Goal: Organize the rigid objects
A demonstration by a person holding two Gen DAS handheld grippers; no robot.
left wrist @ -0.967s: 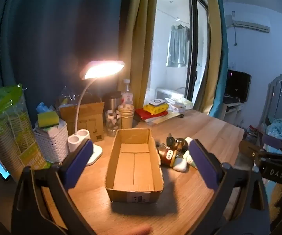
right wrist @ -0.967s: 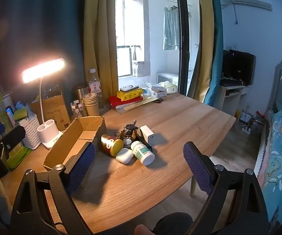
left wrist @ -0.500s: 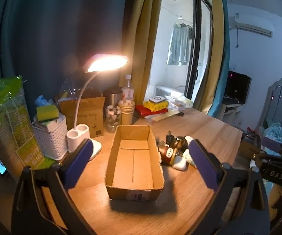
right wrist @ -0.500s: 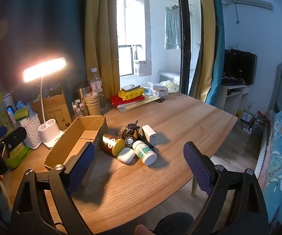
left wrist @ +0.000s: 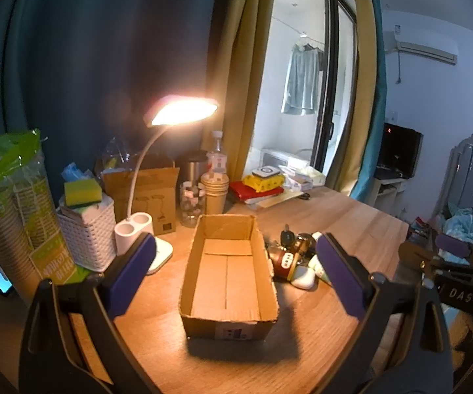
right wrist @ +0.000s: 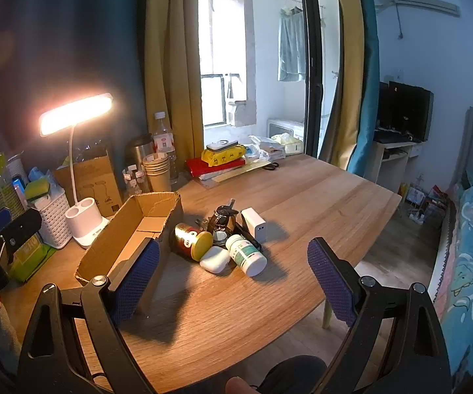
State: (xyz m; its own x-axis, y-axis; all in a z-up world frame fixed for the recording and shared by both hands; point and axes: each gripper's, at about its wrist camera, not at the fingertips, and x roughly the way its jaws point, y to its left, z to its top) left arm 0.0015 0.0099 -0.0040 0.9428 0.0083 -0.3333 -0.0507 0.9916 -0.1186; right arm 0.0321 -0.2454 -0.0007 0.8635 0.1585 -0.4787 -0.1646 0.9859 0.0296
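An open cardboard box [left wrist: 228, 269] [right wrist: 128, 239] sits empty on the wooden table [right wrist: 269, 295]. Right of it lies a small heap: a brown jar with a yellow lid [right wrist: 192, 240] [left wrist: 285, 259], a white earbud case [right wrist: 214, 259] [left wrist: 303, 277], a white pill bottle [right wrist: 246, 254], a white charger block [right wrist: 253, 224] and dark keys [right wrist: 225, 215] [left wrist: 287, 238]. My left gripper [left wrist: 234, 274] hovers open in front of the box, nothing between its blue pads. My right gripper [right wrist: 233, 284] is open too, held short of the heap. Each gripper shows at the edge of the other's view.
A lit desk lamp [left wrist: 180, 115] [right wrist: 74, 115], a white basket with a sponge [left wrist: 87, 233], stacked paper cups [left wrist: 215, 193], a brown box [left wrist: 152, 197], bottles and a red and yellow pile [right wrist: 220, 161] crowd the table's back. The table edge drops off at the right, near a bed [right wrist: 472, 246].
The left wrist view has tilted up and drawn in slightly, so the lamp and box sit a little lower and larger. The right gripper has barely moved. Both stay open.
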